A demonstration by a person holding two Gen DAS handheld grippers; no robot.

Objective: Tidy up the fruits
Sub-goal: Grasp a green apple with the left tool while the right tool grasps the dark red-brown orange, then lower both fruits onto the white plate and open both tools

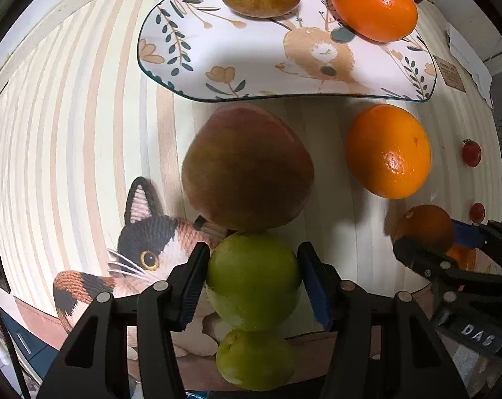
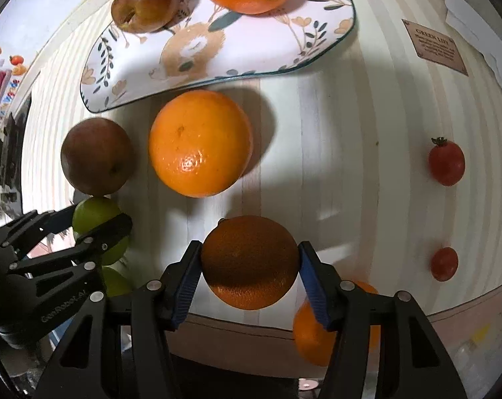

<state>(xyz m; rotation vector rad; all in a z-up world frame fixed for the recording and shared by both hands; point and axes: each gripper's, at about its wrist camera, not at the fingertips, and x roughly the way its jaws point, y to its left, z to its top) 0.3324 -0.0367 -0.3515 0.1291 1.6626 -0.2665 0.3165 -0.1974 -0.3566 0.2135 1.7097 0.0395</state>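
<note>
— Where's the fruit, relative to your fingers?

— Left gripper [image 1: 253,282] pinches a green fruit [image 1: 253,281] side to side, pointing down at the table [image 1: 84,133]; a second green fruit [image 1: 255,359] lies just beneath, a red apple [image 1: 247,169] touching beyond. Right gripper [image 2: 249,277] is clamped on a dark orange [image 2: 249,262].

— And the plate?

— The plate [image 1: 217,66] lies straight ahead of both, past the apple and a bright orange [image 1: 388,151]. My right looks nearer its open middle
</note>
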